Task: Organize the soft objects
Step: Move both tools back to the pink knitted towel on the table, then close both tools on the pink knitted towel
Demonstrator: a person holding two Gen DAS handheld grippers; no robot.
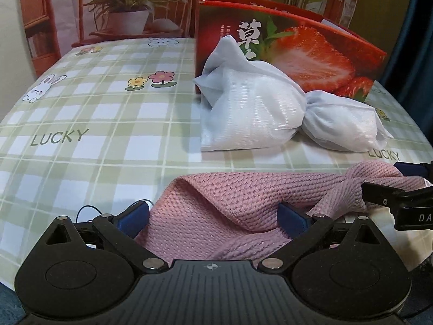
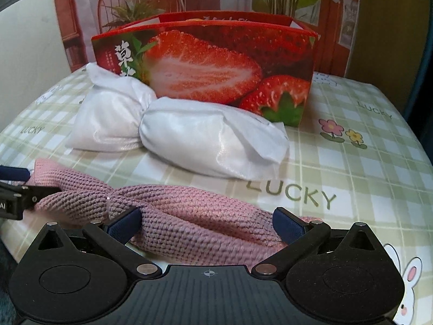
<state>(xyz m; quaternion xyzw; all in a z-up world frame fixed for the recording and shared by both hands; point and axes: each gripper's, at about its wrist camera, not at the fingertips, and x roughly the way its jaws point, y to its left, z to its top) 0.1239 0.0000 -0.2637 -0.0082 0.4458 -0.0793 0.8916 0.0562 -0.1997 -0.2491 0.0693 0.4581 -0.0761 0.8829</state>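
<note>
The pink knitted cloth (image 1: 238,205) lies twisted along the near edge of the bench (image 1: 94,124), which has a green checked cover. Both tools stand spread wide over it. The left hand-held gripper (image 1: 213,216) has its blue pads on each side of one end of the cloth, not pressing it. The right hand-held gripper (image 2: 207,220) stands the same way at the other end, jaws apart and holding nothing. Behind the cloth rests a white satin bundle (image 2: 186,138), pinched in the middle, and it touches the red strawberry box (image 2: 216,67).

I think the risk is this: the cloth is bunched and thick, so if the jaws close on only the top fold, the rest may slip out or drag. It also lies close to the bench edge, so a pull can drop it off.

The inside of the box is not visible. The underside of the cloth is hidden by the gripper bodies
</note>
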